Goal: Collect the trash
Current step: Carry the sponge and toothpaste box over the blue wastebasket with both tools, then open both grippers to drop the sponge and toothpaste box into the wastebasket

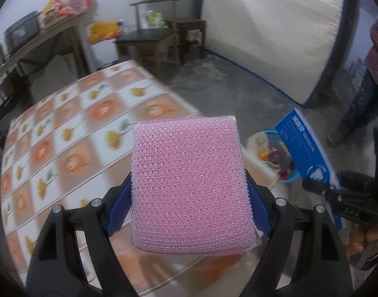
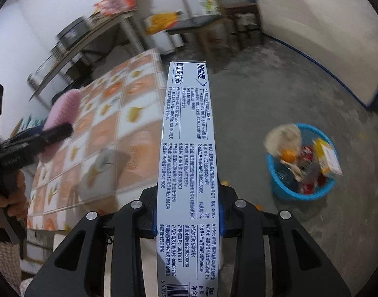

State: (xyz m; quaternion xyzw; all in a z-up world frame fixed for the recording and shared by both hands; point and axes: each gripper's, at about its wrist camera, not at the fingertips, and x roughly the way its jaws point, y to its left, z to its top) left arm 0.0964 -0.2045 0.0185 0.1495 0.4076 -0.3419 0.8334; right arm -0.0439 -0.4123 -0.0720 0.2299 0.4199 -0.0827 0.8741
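Both grippers loaded above the table's near edge, blue basin waiting on the floor to the right.

The patterned tablecloth [image 1: 72,133] is blurred throughout. The blue basin [image 2: 283,188], already filled with scraps, is smeared too. The toothpaste box [image 2: 186,163] is clamped in the right gripper [image 2: 187,219], long axis pointing away, near end cut off; "GB/T8372" is read. The pink mesh sponge [image 1: 189,185] is gripped in the left gripper [image 1: 189,205], flat face seen, underside hidden.
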